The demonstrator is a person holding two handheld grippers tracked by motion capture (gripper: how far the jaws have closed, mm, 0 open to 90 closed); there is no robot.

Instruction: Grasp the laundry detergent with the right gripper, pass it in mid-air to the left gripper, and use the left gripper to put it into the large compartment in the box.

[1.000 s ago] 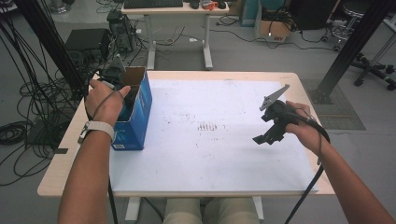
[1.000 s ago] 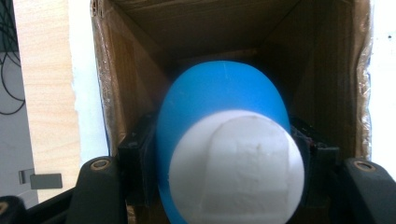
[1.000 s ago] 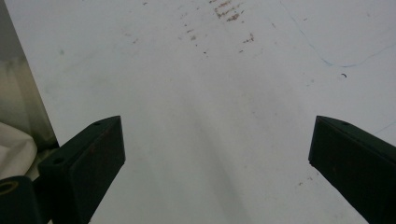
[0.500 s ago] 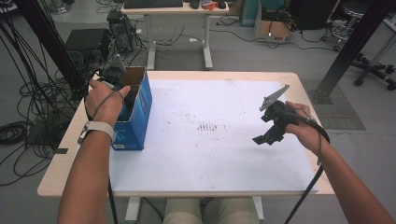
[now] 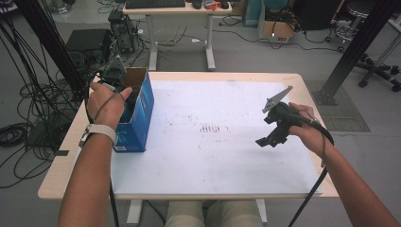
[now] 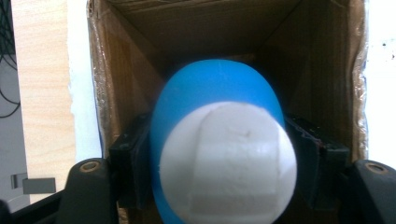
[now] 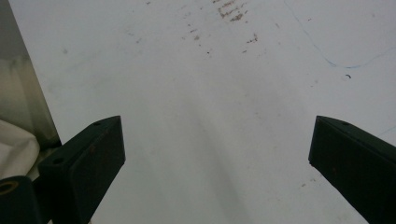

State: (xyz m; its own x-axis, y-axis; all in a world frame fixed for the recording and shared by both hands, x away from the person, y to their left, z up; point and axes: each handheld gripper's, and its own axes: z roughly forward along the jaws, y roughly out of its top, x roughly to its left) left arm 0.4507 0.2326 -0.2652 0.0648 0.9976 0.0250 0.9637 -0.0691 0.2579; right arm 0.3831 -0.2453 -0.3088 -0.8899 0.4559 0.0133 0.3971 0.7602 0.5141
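Blue-and-white rounded object (image 6: 223, 149) sits clamped between the jaws of the left gripper (image 6: 223, 163), inside the open top of the blue cardboard box (image 5: 142, 106) at the left edge of the table (image 5: 283, 78). Right gripper (image 7: 217, 158) hangs over the white table sheet (image 5: 227, 156), jaws spread wide, holding nothing.

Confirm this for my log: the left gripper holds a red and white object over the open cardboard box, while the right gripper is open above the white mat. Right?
Not quite: the object in the left gripper is blue and white, as the left gripper view shows. The rest stands.
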